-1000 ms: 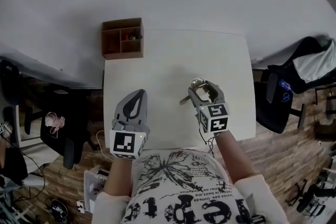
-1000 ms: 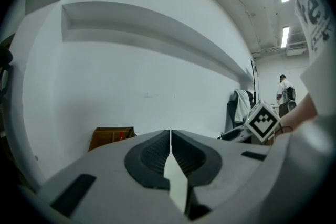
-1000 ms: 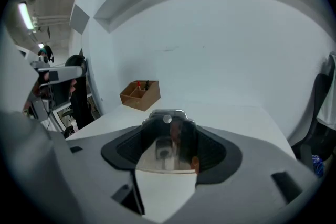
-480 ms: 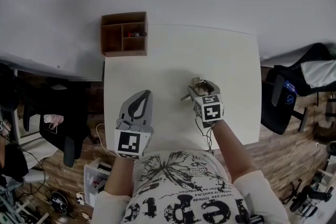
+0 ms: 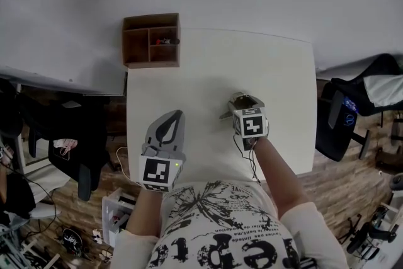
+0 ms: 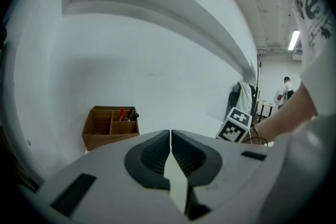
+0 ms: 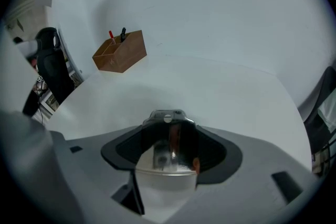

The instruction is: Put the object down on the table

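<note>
A shiny metal cup (image 7: 168, 153) with a short handle (image 5: 224, 114) sits between the jaws of my right gripper (image 5: 243, 100), which is shut on it just above the white table (image 5: 277, 66). In the right gripper view the cup fills the gap between the dark pads (image 7: 210, 152), and its dark-capped far edge (image 7: 167, 115) points toward the table's middle. My left gripper (image 5: 174, 116) hovers over the table's front left part. Its jaws are shut with nothing between them, the pads (image 6: 157, 152) meeting along one line.
A wooden desk organiser (image 5: 152, 41) holding pens stands at the table's far left corner, against the white wall. Office chairs flank the table, one on the right (image 5: 346, 113) and one on the left (image 5: 79, 148). Cables and clutter lie on the floor at lower left.
The right gripper with the cup has drawn slightly nearer and tipped, so its marker cube faces up more. The left gripper has hardly moved. The head view has shifted a little.
</note>
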Demonstrator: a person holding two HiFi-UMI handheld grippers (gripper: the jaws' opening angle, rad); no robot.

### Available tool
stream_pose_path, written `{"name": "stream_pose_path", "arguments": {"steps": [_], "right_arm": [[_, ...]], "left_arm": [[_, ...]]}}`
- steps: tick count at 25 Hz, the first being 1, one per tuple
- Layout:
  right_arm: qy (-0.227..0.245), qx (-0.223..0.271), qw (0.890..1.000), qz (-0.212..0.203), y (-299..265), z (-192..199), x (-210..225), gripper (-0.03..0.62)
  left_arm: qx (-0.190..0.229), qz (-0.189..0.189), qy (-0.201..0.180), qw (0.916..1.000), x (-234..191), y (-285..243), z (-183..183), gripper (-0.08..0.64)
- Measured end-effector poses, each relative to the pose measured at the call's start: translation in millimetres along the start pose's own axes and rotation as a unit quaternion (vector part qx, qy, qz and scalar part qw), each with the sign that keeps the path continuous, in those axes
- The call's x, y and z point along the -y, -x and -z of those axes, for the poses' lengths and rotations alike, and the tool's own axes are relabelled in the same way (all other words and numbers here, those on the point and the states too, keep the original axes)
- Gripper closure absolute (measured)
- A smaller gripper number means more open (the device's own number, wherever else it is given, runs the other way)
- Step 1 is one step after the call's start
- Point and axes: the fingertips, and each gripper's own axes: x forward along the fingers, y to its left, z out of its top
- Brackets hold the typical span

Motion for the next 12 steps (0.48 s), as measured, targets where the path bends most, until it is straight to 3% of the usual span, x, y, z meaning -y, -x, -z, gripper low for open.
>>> {"name": "stream_pose_path", "arguments": {"steps": [6,8,12], "right_arm": [[-0.004,-0.015,1.0,0.003,-0.2,0.5,0.7,0.294],[-0.008,-0.001,1.0,0.0,6.1,-4.7,-1.7,0.261],[-0.017,0.058,0.998,-0.024,38.6,-22.0,-11.4,0.261]], "left_arm": [[0.001,-0.005,0.001,1.0,-0.7,5.0,-0.6,0.548],[0.005,-0.007,0.001,1.0,2.0,8.1,-2.1,0.548],[0.014,-0.015,-0.01,0.9997,10.4,15.3,-9.4,0.548]]}}
